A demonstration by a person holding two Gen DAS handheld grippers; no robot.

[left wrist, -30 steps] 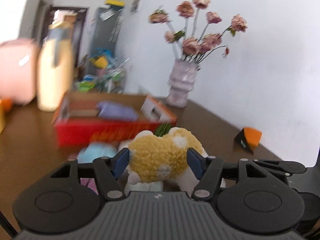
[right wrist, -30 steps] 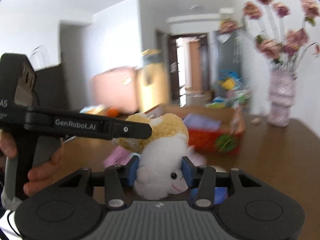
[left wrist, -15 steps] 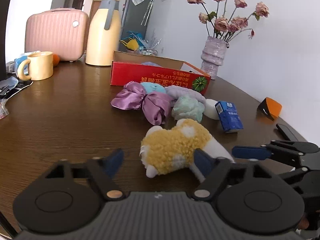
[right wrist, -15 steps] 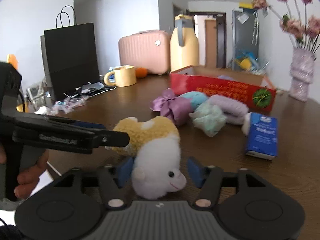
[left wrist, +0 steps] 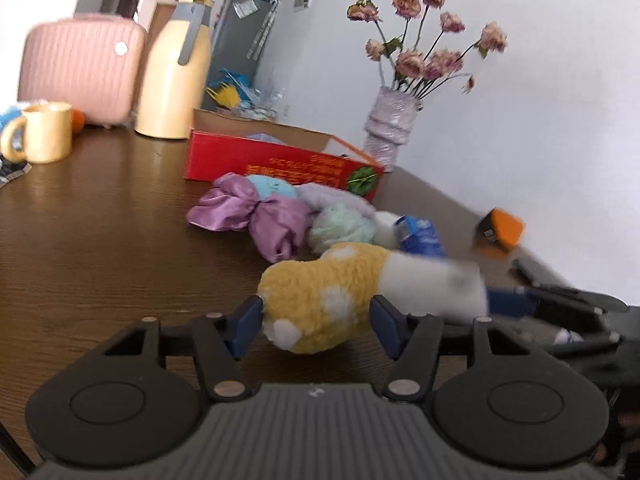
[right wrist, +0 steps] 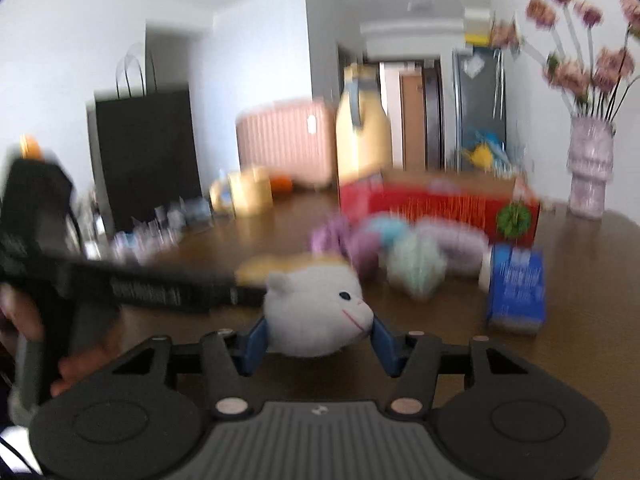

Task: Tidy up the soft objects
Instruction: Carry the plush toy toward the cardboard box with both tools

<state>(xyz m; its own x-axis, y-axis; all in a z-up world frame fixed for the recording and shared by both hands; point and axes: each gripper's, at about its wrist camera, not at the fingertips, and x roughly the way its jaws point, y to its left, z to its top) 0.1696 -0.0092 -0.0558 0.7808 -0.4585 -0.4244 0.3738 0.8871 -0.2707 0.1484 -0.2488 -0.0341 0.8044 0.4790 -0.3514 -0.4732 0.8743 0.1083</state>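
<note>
A plush sheep with a yellow woolly body (left wrist: 320, 280) and a white head (right wrist: 316, 308) sits low over the brown table, close to both cameras. My left gripper (left wrist: 316, 320) is closing, its blue pads against the two sides of the yellow body. My right gripper (right wrist: 318, 340) is closing too, with its pads against the white head. A purple satin bow (left wrist: 256, 212), a mint fluffy piece (left wrist: 344, 228), a lilac one (left wrist: 332, 196) and a pale blue one (left wrist: 268, 186) lie in a heap in front of the red cardboard box (left wrist: 280, 160).
A blue carton (left wrist: 420, 234) lies right of the heap, an orange-and-black block (left wrist: 500, 232) beyond it. A flower vase (left wrist: 390, 128), cream thermos (left wrist: 176, 76), yellow mug (left wrist: 44, 132) and pink case (left wrist: 80, 68) stand at the back. A black paper bag (right wrist: 148, 152) stands far left.
Both grippers came down from the box to the table with the sheep, spread their jaws around it, then narrowed onto it again. The right wrist view has gone blurred.
</note>
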